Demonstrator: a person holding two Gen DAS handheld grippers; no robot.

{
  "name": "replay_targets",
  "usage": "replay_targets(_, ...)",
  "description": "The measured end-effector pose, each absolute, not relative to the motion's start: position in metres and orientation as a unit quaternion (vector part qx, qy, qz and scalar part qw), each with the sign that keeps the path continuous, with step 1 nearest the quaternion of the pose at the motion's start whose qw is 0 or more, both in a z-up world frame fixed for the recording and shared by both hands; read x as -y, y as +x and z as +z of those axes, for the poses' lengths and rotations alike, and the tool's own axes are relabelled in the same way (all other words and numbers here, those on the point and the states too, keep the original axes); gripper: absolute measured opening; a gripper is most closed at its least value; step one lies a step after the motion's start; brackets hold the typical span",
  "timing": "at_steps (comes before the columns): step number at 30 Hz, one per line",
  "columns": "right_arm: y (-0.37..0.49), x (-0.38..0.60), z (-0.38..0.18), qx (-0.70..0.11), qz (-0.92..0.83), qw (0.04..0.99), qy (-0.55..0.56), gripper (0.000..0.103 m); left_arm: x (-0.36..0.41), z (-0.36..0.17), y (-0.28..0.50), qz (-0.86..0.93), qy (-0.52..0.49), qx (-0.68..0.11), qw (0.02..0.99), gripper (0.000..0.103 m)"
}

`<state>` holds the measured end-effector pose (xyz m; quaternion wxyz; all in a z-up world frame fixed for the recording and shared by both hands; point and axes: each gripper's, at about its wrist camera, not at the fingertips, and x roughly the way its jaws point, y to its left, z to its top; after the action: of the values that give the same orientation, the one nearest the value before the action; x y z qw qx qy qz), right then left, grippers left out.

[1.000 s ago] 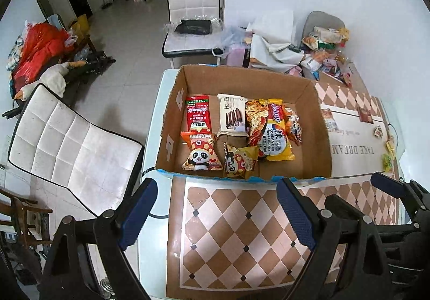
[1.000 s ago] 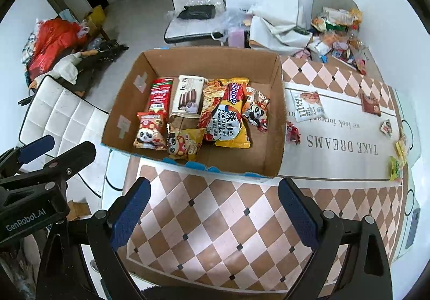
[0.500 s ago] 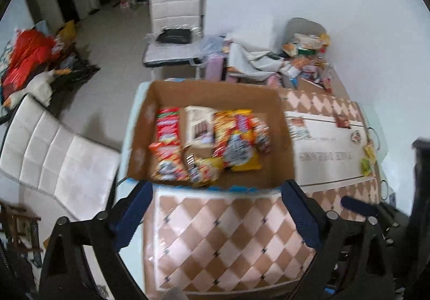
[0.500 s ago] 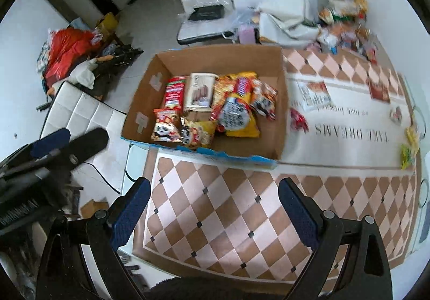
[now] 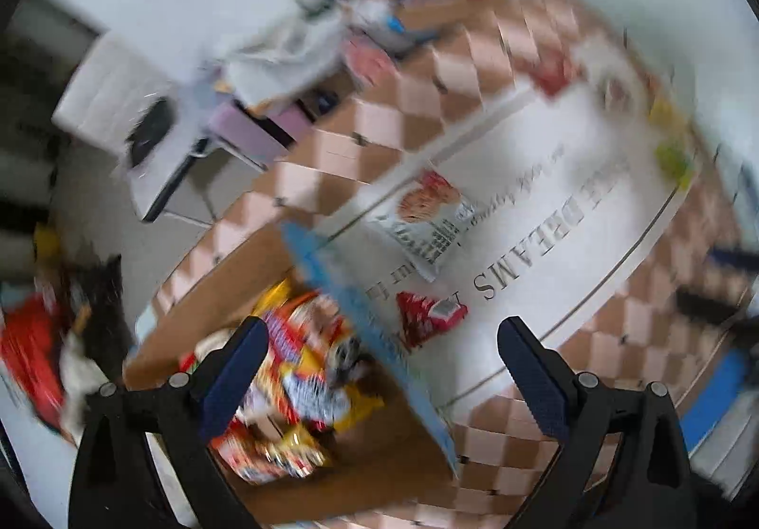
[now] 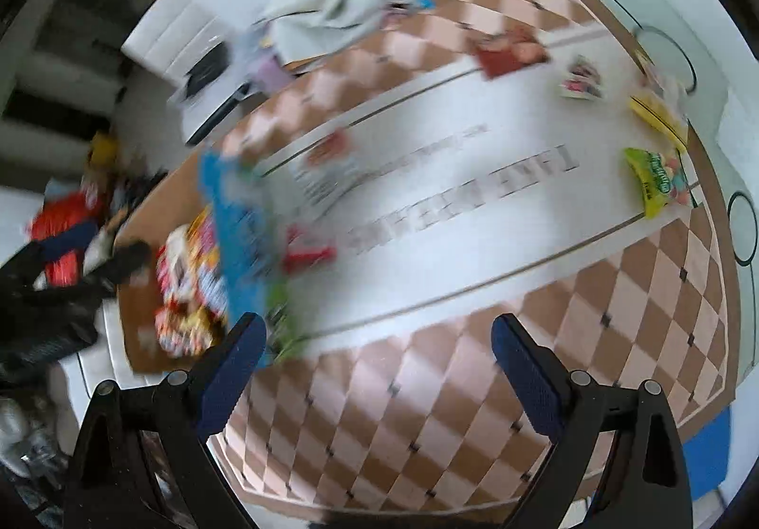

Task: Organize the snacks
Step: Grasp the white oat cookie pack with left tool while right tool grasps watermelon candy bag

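Both views are blurred by motion. A cardboard box (image 5: 223, 287) with a blue top edge holds several snack packets (image 5: 303, 367). My left gripper (image 5: 379, 367) hangs open over the box's right wall, nothing between its fingers. Just right of that wall lie a small red packet (image 5: 429, 315) and a white packet with a biscuit picture (image 5: 429, 220) on the tablecloth. In the right wrist view my right gripper (image 6: 374, 363) stands open and empty above the checkered cloth, the box (image 6: 152, 220) at its left. A green-yellow packet (image 6: 657, 180) and a yellow packet (image 6: 657, 114) lie far right.
The table (image 6: 474, 386) wears a brown-and-pink checkered cloth with a white lettered band. A red packet (image 6: 510, 52) and a small white packet (image 6: 581, 80) lie at the back. A heap of bags and cloth (image 5: 303, 40) and a white chair (image 5: 109, 102) stand beyond the table.
Both views have swung right and rolled, and now sit lower over the table. The box has slid to the lower left of each view, and loose packets on the white band appear closer.
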<state>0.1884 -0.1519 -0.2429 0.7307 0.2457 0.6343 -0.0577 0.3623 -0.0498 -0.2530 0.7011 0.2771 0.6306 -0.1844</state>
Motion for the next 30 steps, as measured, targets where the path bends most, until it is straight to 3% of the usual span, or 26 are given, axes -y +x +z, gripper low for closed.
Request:
replay_targets(7,0.227,0.24,-0.293,-0.642,-0.098,0.696,0.306,0.098,0.103,-0.359,0.4,-0.2,0.37,-0.673,0.608,0.099)
replay_targets(15,0.248,0.274,-0.331,-0.66,-0.103,0.671,0.322,0.098,0.116,-0.419,0.41,-0.208,0.402,-0.703,0.548,0.099)
replay_targets(16,0.249,0.275,-0.333,-0.661,-0.103,0.67,0.322,0.098,0.118,-0.422,0.41,-0.212,0.397,-0.705,0.548,0.098)
replay_targets(18,0.251,0.281,-0.337,-0.663,-0.102,0.668,0.323,0.098,0.121,-0.422,0.41,-0.212,0.378,-0.708,0.558,0.075)
replay_targets(19,0.251,0.285,-0.338,-0.663,-0.103,0.668,0.323,0.098,0.123,-0.419,0.408,-0.207,0.366,-0.706,0.57,0.074)
replay_targets(20,0.25,0.288,-0.338,-0.662,-0.104,0.669,0.323,0.098,0.126,-0.416,0.408,-0.208,0.354,-0.704,0.579,0.065)
replay_targets(30,0.187,0.398,-0.339,-0.605,-0.241,0.632,0.42,0.098,0.166,-0.4,0.372,-0.164,0.159,-0.764,0.604,0.065)
